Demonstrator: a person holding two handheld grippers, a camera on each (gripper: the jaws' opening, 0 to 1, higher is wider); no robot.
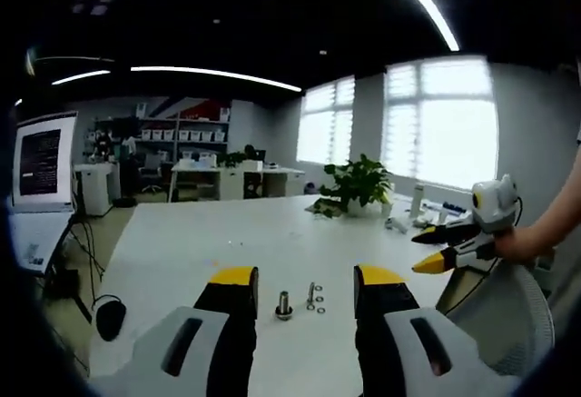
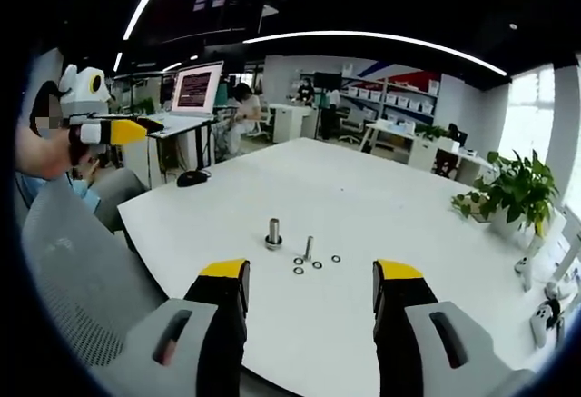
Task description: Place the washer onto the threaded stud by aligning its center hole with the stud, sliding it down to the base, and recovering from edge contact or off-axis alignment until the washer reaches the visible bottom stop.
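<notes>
Table (image 2: 381,188): large, white; carries all task parts near its edge.
Mesh chair (image 2: 64,270): grey, pulled up at the table edge.
Potted plant (image 1: 359,183): at far side of table.
L gripper (image 1: 304,281): jaws wide apart, nothing between them; held above table, parts framed in the gap.
R gripper (image 2: 310,272): jaws likewise spread, empty; hovering short of the parts.
Bolt (image 2: 273,233): stands upright on its head, just beside the stud; role unclear.
Threaded stud (image 2: 309,248): thin, upright, bare as far as visible.
Washers (image 2: 317,263): approx. four small rings lying flat on the table around stud base; exact count unsure, too small.
Progress: nil. No washer picked up, none on stud. Left: grasp, align hole, slide to base.
Obscured: stud threads, bottom stop, washer holes not resolvable.
</notes>
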